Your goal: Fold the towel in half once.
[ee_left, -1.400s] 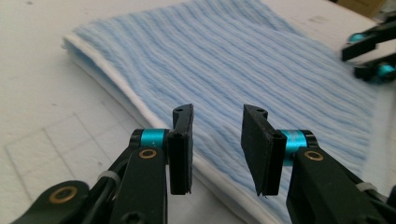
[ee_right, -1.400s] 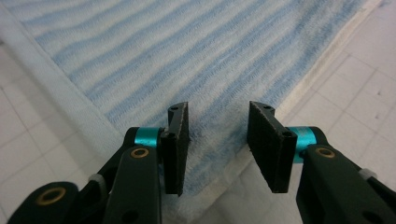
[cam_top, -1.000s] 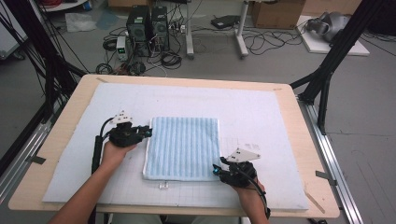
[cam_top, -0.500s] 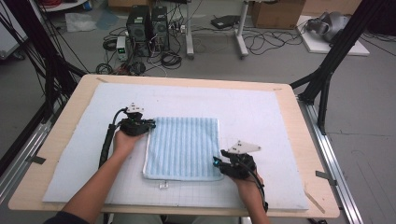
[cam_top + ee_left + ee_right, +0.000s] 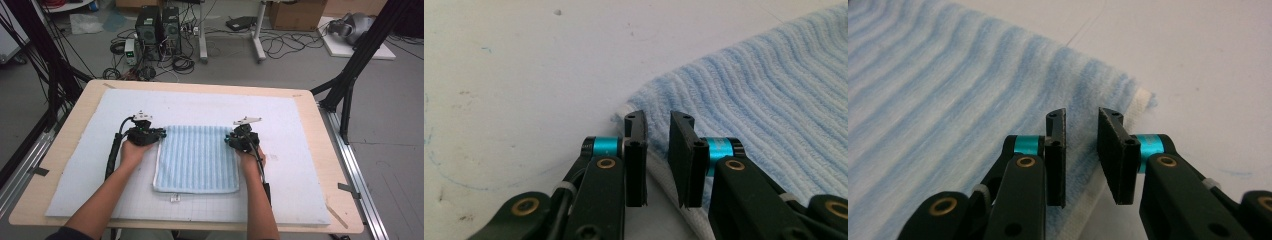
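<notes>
High view first: the folded blue towel [image 5: 196,159] lies flat near the middle of the white mat [image 5: 80,165] that covers the wooden table [image 5: 70,107], its white hem toward me. My left gripper [image 5: 159,134] sits at the towel's far left corner and my right gripper [image 5: 228,141] at its far right corner, both low over the cloth, each pointing inward at the other across the towel's far edge. My forearms come in from the near side of the table, the left one slanting up from the lower left, the right one running almost straight ahead, with both hands wrapped around the gripper bodies and the cables trailing back along my wrists. Left gripper view shows my left gripper [image 5: 657,145] with a narrow gap between its pads, the towel's corner [image 5: 744,100] and white edge showing through that gap, the pads not pressed together. Right gripper view shows my right gripper [image 5: 1082,147] over the striped corner [image 5: 973,90]; its jaws have just been closing, a narrow gap remains, and the cloth lies beneath it, ungripped
</notes>
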Available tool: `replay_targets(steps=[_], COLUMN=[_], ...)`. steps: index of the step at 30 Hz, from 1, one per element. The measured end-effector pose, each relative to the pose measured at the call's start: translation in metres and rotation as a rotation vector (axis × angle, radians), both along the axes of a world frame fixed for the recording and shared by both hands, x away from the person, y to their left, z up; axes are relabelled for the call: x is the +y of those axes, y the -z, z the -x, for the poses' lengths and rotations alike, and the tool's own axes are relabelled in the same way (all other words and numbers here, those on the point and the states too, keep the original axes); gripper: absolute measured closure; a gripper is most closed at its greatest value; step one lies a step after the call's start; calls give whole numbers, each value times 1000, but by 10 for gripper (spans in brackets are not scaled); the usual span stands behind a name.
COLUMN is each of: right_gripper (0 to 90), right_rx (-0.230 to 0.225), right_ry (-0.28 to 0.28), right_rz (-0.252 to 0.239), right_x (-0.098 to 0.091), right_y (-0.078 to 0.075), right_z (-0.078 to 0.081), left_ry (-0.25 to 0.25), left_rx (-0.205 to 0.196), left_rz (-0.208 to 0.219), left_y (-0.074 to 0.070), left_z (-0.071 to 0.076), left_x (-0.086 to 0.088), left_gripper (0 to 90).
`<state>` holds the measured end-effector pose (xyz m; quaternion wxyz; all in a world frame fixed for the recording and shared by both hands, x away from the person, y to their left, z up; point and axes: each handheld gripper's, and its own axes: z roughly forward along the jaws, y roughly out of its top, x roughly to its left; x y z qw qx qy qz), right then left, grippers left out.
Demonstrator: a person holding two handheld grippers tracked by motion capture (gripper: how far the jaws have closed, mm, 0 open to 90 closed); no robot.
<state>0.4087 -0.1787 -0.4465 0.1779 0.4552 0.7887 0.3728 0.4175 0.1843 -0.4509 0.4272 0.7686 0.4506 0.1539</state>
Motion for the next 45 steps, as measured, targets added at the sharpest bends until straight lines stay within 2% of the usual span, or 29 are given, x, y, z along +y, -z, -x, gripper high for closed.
replay_targets(steps=[2,4,6,7,8,10,12,13,15,17,18,20,21,23,28,32,37,40,45], right_gripper=[753,710,680,671,655,615,547,504,428,343,291,187,161,117,114,113,112,112,112], right_rx=[-2,6,14,6,-19,-40,-60,-68,-77,-88,-92,-105,-112,-132,-144,-149,-145,-143,-155], right_ry=[49,78,75,75,66,58,47,48,58,66,73,95,100,94,52,22,42,43,35], right_rz=[-13,-2,-20,-44,-65,-106,-90,-82,-65,-92,-109,-112,-115,-118,-94,-78,-95,-98,-107], right_x=[-3,-6,-12,-17,-22,-30,-38,-42,-51,-62,-66,-72,-75,-78,-76,-71,-74,-76,-76], right_y=[1,0,-3,-5,-7,-13,-17,-18,-21,-24,-25,-28,-30,-32,-32,-33,-33,-33,-35], right_z=[-1,0,1,4,8,17,27,32,41,48,52,58,62,67,70,69,70,71,73], left_ry=[-2,-1,1,5,9,9,17,32,56,62,57,53,53,57,54,48,46,23,0], left_rx=[0,-2,-1,-1,-6,-23,-47,-68,-102,-147,-157,-164,-170,-194,-222,-223,-221,-218,-223], left_rz=[2,5,9,9,20,77,148,165,172,191,197,226,226,243,264,262,250,237,245], left_y=[0,0,0,-1,-2,-5,-9,-11,-16,-19,-21,-22,-23,-25,-28,-28,-31,-32,-34], left_z=[0,0,0,0,1,3,8,11,18,27,31,37,40,45,53,54,56,58,58], left_x=[0,0,0,1,2,7,12,14,14,15,16,18,20,22,27,28,30,31,33], left_gripper=[772,772,766,747,695,611,544,523,433,363,329,213,181,182,183,192,200,194,183])
